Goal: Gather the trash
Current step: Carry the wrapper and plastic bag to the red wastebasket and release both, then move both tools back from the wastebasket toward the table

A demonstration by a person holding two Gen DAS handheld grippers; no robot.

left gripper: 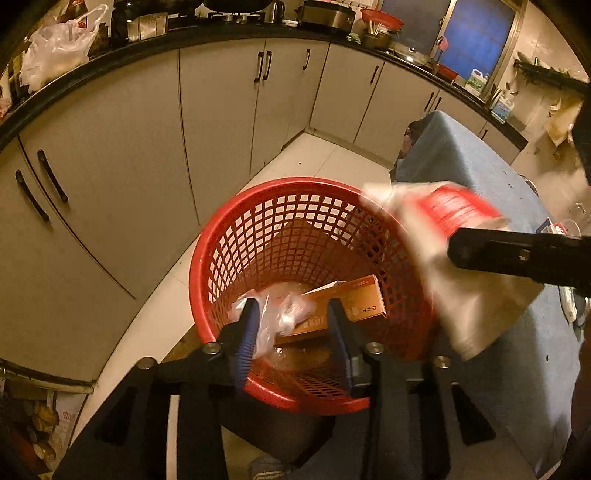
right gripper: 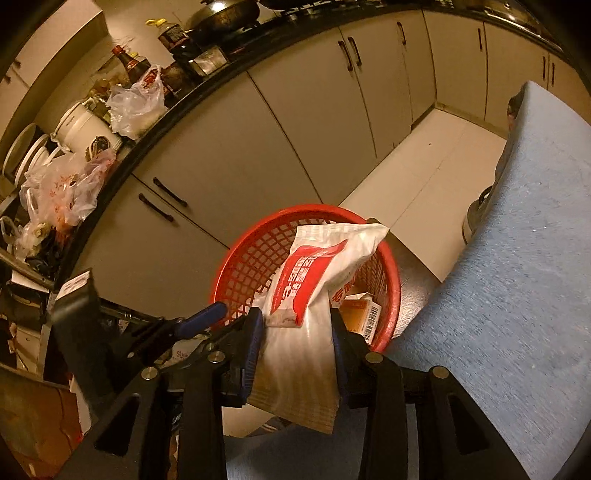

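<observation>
here the right hand-held gripper (right gripper: 295, 321) is clamping a soft, light packet (right gripper: 317, 269) at its middle, hanging at the basket's (right gripper: 236, 258) 3 o'clock rim; the left hand-held gripper (left gripper: 291, 314) is standing apart, empty.

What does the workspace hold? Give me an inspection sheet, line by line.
Surface: blue table, bare where seen.
Job's things: red basket holds a carton and clear wrap; white and red bag over its rim.
Clutter: plastic bags, bottles and pans on the counter.
Grippers: left gripper open over the basket, wrap by one of its fingers; right gripper shut on the bag.
Cables: nothing seen.
Surroundings: grey cabinets, pale tiled floor, window.
</observation>
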